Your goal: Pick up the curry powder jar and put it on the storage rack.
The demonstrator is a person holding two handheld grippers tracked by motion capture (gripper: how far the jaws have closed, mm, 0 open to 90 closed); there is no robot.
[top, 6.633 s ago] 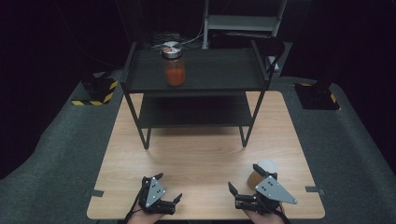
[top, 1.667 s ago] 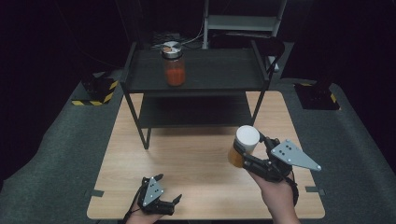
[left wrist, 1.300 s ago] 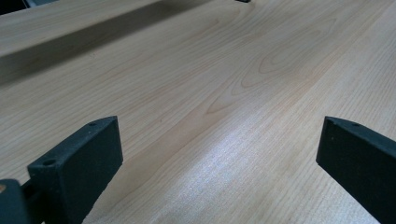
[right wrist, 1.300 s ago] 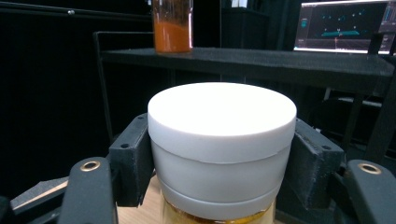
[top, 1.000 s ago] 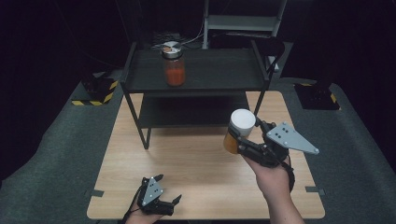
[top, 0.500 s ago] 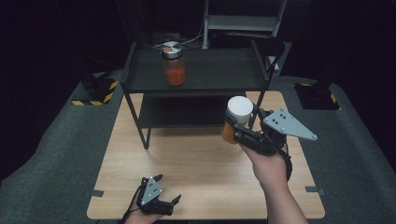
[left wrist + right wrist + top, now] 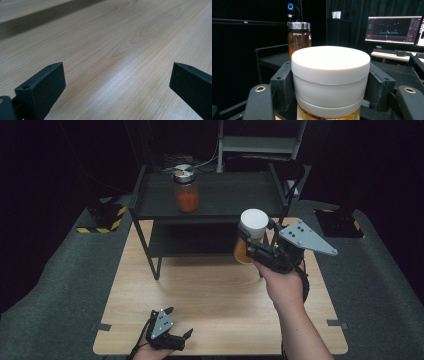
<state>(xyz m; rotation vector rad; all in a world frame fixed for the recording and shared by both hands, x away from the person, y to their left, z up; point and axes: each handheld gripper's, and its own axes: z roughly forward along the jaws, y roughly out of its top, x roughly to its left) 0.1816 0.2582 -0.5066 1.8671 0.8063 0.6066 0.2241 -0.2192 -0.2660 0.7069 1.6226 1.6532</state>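
item: white-lidded jar point(image 7: 250, 234), held in my right gripper point(image 7: 256, 248). jaws clamp the lid band on both sides; the amber glass body hangs below the grip. place: in the air in front of the black shelf point(image 7: 226, 195), near its right front post, about level with the top deck and above the wooden table point(image 7: 210, 295).

risk 1: the grip sits on the lid, not the glass. if the lid is loose or the pads slide on the smooth white band, the jar could drop to the table.

risk 2: the shelf's front edge and right post are close. a low or skewed approach could knock the jar's base against the edge and tip it in the jaws.

risk 3: the silver-lidded jar point(image 7: 185, 189) stands upright on the top deck, left of centre; a landing too far left could bump it.

contents: white-lidded jar, amber-yellow fill, level hidden by the jaws. silver-lidded jar, orange-red fill, nearly to the shoulder.

item: my left gripper point(image 7: 169, 334), jaws wide, empty, resting low at the table's near edge, well apart from the shelf.
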